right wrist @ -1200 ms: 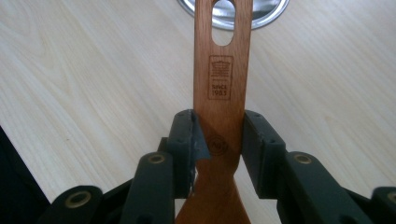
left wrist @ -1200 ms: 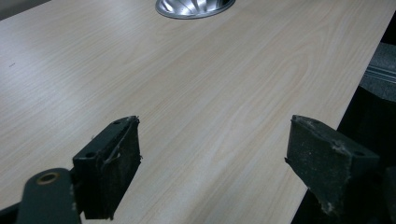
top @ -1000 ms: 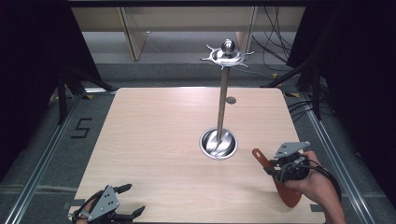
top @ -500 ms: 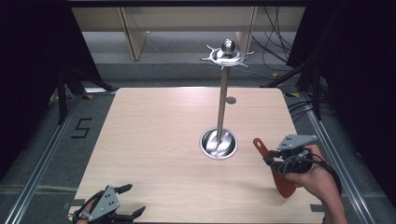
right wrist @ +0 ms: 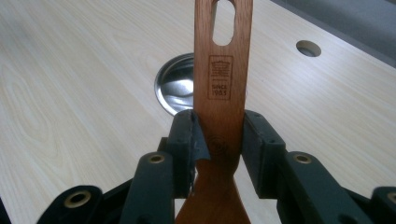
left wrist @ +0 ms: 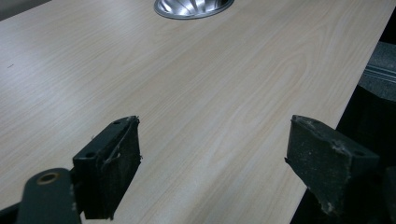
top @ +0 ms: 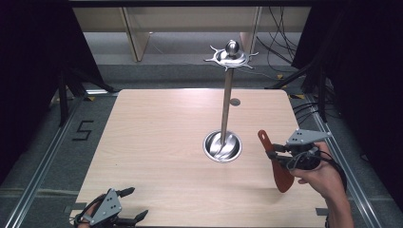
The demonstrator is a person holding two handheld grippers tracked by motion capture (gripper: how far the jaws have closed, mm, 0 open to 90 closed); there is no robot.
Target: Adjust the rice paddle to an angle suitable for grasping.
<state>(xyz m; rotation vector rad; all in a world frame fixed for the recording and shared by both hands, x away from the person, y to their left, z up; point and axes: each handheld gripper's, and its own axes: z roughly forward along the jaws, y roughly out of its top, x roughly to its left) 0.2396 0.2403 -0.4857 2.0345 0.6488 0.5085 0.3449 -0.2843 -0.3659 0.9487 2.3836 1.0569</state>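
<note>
A reddish-brown wooden spatula (top: 275, 161) hangs above the table's right side, handle end up and blade down. My right gripper (top: 280, 154) is shut on its handle (right wrist: 219, 116), which has a slotted hole at the top. Left of it stands a metal utensil stand (top: 227, 90), with a round base (top: 222, 146) and a hooked ring at the top. My left gripper (top: 130, 204) rests at the table's front left corner, open, with nothing between its pads (left wrist: 114, 163).
A small round hole (top: 235, 101) is cut in the light wood table (top: 161, 137) behind the stand. Black curtains flank both sides, and cables lie at the back right. The stand's base (left wrist: 192, 7) lies far ahead of the left gripper.
My right hand has lifted the spatula and tilted it more upright, moving it slightly right. The left gripper has stayed where it was.
</note>
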